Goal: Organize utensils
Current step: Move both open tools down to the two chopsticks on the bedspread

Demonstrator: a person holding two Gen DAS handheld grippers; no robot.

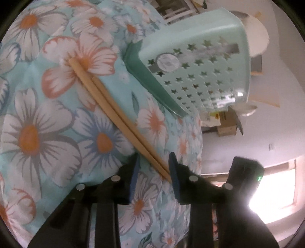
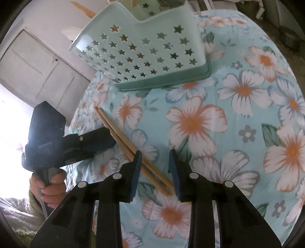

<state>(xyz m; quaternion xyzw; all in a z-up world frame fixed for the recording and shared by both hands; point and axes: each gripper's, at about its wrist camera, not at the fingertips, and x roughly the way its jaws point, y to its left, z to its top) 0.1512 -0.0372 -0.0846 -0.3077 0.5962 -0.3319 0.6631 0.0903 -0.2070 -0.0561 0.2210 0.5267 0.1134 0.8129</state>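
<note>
A pair of wooden chopsticks (image 1: 106,99) lies side by side on the flowered tablecloth (image 1: 47,133). My left gripper (image 1: 154,167) straddles their thin ends, jaws partly apart; the tips lie close to the right pad, not squeezed. In the right wrist view the same chopsticks (image 2: 108,122) run slantwise through the gap of my right gripper (image 2: 155,162), whose blue pads stand apart around them. The left gripper (image 2: 106,141) reaches in from the left at the sticks' far end, held by a hand (image 2: 51,185). A mint utensil holder (image 2: 144,51) with star holes stands behind.
The holder (image 1: 200,66) sits on a darker green tray (image 1: 152,85) near the table's edge (image 1: 198,133). Wooden sticks (image 2: 83,9) poke out of its top. The right gripper's black body (image 1: 246,171) is beside my left fingers. A bright window and a door lie beyond.
</note>
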